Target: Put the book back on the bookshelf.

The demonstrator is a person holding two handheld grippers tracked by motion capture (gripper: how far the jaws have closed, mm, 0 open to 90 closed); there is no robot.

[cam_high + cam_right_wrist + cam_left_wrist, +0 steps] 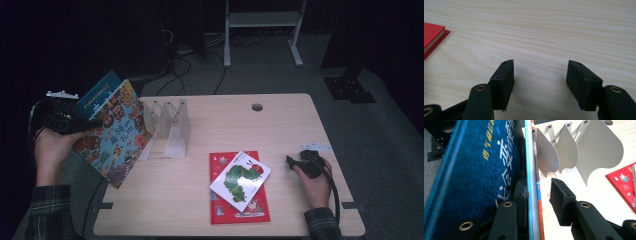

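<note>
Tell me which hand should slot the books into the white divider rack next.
Left. Its tool already has the two books between its jaws, right beside the white divider rack. The right tool rests open over bare table, farther from the rack.

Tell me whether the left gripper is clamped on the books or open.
Open. In the left gripper view one of its fingers touches the blue book, while the other stands clear of the picture book.

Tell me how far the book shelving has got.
Done: nothing stands in the rack. In hand: two books at its left end, between the left gripper's jaws, one pad clear. Left: the caterpillar book and red book lie flat; the right gripper rests open.
</note>
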